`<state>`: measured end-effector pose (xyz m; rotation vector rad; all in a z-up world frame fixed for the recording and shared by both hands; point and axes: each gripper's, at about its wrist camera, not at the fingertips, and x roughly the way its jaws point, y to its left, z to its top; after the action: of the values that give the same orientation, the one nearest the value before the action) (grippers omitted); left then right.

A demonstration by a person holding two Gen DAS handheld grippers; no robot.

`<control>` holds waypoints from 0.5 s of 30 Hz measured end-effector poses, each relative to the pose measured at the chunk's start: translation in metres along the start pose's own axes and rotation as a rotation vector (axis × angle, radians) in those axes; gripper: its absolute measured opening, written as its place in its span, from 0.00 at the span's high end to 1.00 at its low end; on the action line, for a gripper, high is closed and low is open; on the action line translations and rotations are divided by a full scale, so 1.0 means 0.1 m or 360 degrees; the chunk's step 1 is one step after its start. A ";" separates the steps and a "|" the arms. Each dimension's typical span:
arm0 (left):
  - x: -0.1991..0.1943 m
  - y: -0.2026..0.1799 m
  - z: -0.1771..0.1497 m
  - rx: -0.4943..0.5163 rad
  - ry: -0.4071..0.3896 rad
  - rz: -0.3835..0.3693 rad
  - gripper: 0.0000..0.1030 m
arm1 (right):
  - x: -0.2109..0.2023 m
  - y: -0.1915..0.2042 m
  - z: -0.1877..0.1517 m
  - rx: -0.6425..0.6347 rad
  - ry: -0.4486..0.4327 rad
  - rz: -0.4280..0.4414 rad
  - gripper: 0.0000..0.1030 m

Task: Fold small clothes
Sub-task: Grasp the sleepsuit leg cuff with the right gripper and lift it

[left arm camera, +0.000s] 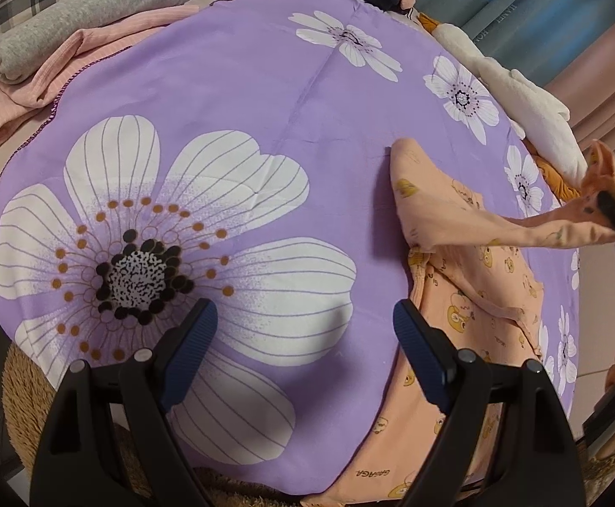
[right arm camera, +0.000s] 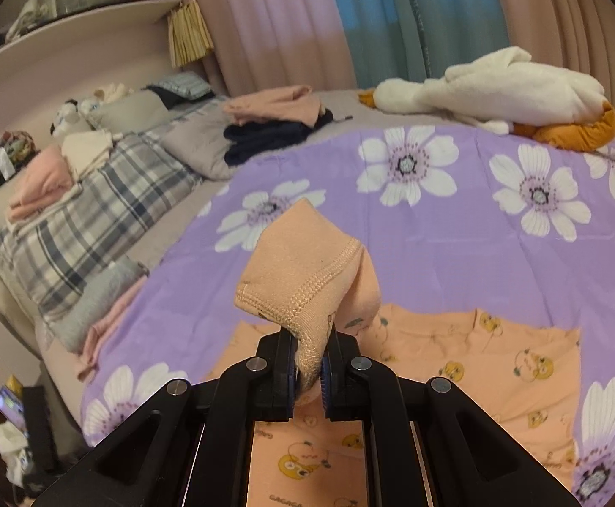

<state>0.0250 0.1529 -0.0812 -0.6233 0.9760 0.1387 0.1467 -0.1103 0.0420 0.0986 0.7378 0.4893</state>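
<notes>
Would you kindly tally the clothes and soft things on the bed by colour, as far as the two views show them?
Peach with bear print: 1, the small garment, a cuff of it in the right hand-held gripper.
Pink: 3, folded pieces.
Grey: 1, folded top.
Navy: 1, folded piece.
White: 1, plush goose.
Purple: 1, floral cloth.
Total: 8.

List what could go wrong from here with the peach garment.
The right gripper pinches only a cuff of the peach garment; the hem could slip out mid-fold. The left gripper hangs open, pinning nothing, so the whole garment may drag across the purple floral sheet and bunch instead of folding.
</notes>
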 end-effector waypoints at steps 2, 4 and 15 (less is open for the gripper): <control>0.01 -0.03 -0.01 0.0013 0.0009 -0.0013 0.17 | -0.07 -0.06 0.04 0.0020 -0.0039 -0.0008 0.90; 0.01 -0.05 -0.02 0.0024 0.0020 -0.0019 0.17 | -0.14 -0.13 0.07 0.0050 -0.0072 -0.0020 0.90; 0.06 -0.20 -0.04 0.0105 0.0046 -0.0009 0.15 | -0.27 -0.55 0.03 0.0196 -0.0098 -0.0115 0.90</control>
<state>0.0326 0.1332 -0.0790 -0.5686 1.0027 0.0924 0.1533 -0.1711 0.0473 0.2007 0.7087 0.3703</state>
